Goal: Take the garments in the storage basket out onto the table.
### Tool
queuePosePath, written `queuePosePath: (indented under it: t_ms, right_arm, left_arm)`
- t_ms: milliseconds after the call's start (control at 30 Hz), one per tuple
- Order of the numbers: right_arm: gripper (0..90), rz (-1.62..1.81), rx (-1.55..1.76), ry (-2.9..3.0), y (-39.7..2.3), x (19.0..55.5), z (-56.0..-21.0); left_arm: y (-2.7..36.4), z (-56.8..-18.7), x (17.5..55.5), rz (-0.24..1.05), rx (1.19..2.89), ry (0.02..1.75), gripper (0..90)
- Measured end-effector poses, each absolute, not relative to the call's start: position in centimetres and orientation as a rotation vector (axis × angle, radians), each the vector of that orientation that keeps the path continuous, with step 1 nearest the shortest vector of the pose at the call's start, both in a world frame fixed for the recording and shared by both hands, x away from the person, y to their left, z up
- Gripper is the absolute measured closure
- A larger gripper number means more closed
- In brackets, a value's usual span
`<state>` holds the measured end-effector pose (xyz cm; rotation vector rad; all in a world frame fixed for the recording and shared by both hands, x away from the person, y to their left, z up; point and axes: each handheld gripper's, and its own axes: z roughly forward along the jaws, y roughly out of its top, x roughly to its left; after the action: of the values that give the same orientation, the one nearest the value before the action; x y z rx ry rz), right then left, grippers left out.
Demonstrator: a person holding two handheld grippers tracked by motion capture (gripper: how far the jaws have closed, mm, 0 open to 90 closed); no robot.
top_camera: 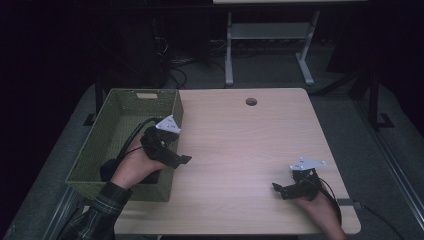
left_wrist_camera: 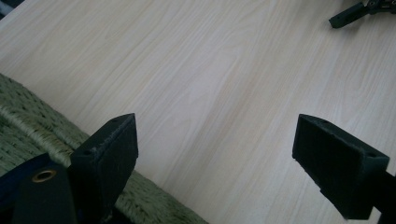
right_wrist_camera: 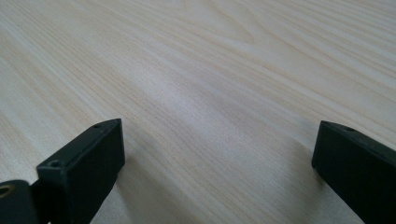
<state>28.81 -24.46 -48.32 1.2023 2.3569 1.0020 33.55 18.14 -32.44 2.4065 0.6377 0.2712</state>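
Green woven fibre makes up the basket [top_camera: 112, 131], a rectangular bin with straight walls, a handle slot cut in its far wall and a shadowed floor; it stands at the left edge of the pale wooden table [top_camera: 250, 145], partly overhanging that edge. In the high view the left gripper [top_camera: 176, 159] hangs over the basket's right wall near the front corner, its black jaws reaching out past the rim above the tabletop, with its cable running back into the basket. The left gripper view shows both jaws spread wide with bare wood between them and nothing gripped, while the basket's woven rim [left_wrist_camera: 28, 126] runs under the left jaw at the lower left corner. The right gripper [top_camera: 281, 190] sits well apart from the basket, low over the table's front right part, jaws pointing left; its own view shows them wide apart over plain wood grain, holding nothing. A dark shape lies in the basket's near corner beside the left hand [top_camera: 136, 167], too dim to make out, and the hand and plaid sleeve cover much of the front wall. The right hand [top_camera: 320, 210] is cut off at the bottom edge, and the room beyond the table is nearly black.
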Motion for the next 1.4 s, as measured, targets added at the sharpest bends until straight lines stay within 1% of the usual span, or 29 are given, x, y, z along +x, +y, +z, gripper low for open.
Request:
queuePosePath:
  t_ms: [667,1400]
  right_arm:
    - [1.9,1.001,1.209,2.357,-24.4,28.8,-48.3]
    - [1.9,1.002,1.201,2.356,-24.5,28.8,-48.3]
  left_arm:
    - [21.0,-31.9,33.8,0.313,2.395,0.726,14.0]
    - [25.2,-31.6,34.4,0.355,2.386,0.854,14.0]
